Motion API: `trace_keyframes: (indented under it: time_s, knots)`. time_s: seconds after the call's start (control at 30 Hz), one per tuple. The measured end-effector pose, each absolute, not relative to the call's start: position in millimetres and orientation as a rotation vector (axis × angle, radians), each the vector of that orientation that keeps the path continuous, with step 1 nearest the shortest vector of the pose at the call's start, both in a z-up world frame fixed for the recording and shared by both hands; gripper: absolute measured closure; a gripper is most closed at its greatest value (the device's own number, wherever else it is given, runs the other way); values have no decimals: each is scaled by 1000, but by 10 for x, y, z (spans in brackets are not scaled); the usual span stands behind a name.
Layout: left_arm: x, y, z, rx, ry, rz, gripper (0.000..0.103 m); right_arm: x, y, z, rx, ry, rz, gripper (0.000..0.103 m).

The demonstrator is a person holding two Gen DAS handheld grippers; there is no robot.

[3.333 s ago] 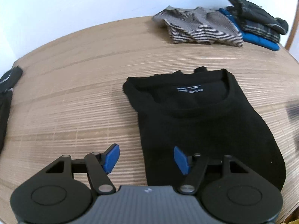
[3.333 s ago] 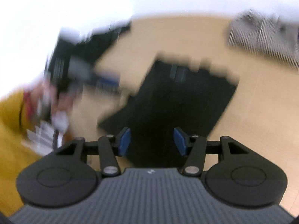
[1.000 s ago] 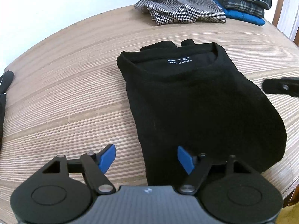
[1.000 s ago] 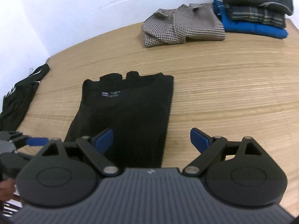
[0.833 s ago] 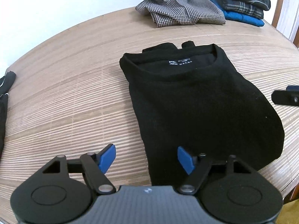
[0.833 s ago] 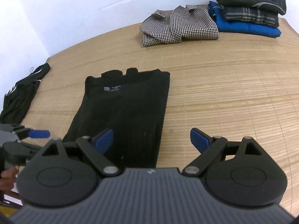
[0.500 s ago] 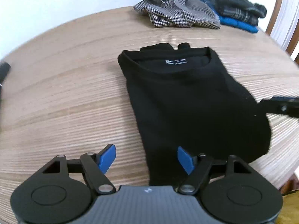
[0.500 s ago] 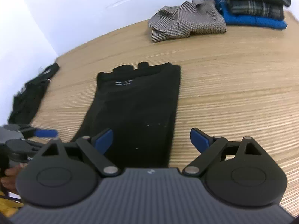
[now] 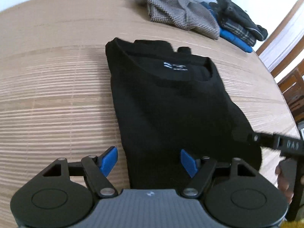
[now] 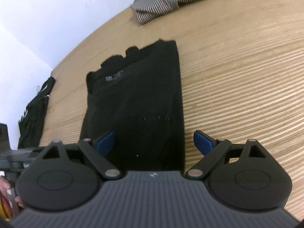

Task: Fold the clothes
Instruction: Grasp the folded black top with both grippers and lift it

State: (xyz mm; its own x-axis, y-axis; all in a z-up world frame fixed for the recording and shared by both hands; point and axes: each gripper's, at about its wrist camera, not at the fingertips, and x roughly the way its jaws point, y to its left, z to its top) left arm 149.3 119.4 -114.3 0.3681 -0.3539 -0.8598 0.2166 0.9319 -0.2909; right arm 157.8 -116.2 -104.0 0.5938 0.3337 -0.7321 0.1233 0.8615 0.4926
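White wall (image 10: 47,19) behind ribbed wooden table (image 10: 247,76)

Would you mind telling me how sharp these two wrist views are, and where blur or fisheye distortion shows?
Left wrist view: the black shirt and its neck label are smeared by motion, the folded pile behind is soft, and the table edge bows. Right wrist view: milder blur on the shirt, table slats curve strongly, and the gripper's own fingers stay crisp.
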Motion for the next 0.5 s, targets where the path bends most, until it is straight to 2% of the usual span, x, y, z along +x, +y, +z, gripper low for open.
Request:
trace_keyframes:
  time_s: [0.27,0.33,0.37,0.4,0.5]
  knots:
    - [1605,1148,-1232,-130,1092,-437,22,1623,-1006,-1121,518,859,135,9]
    - [1595,1112,-1233,-121,1065,-480,38,1640,-954,-1125,492,855,149,9]
    - [1587,1098,-1230,-119,1049,-503,45,1647,-912,-1127,469,851,162,14]
    - [1579,1083,-1228,-117,1033,-526,53,1650,-874,-1123,453,843,178,28]
    - [1539,1034,-1159,-108,996,-565,69,1661,-867,-1101,468,827,198,49]
